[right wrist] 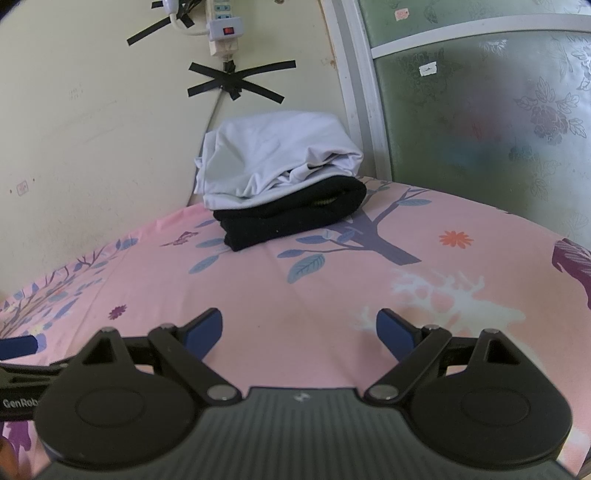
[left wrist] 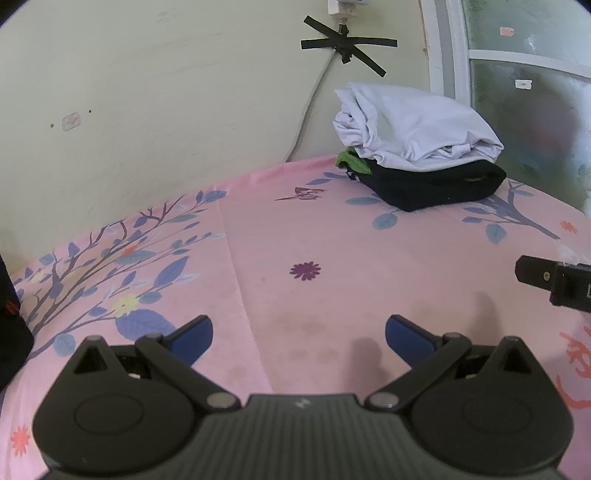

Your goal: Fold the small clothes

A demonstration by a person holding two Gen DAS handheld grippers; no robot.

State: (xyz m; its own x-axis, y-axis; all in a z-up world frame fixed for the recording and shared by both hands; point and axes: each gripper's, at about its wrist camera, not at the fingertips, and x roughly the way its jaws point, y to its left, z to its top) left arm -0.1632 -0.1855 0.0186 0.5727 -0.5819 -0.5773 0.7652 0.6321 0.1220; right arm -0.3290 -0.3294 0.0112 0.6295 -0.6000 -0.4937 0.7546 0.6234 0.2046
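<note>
Lying at the far end of a pink floral sheet, against the cream wall: one stack of folded clothes. Top item, a white garment, loosely folded. Beneath it, a black garment, folded flat. A scrap of green cloth shows at the stack's left edge, tucked under the white piece.

Left tongs: spread wide, blue pads apart, nothing between them, hovering over bare sheet well short of the stack.

Right tongs: likewise spread wide and empty, over bare sheet near the stack's side of the bed.

Surroundings: black tape crossed over a grey cable on the wall, a white power strip above it, a frosted patterned window to the right of the stack.
</note>
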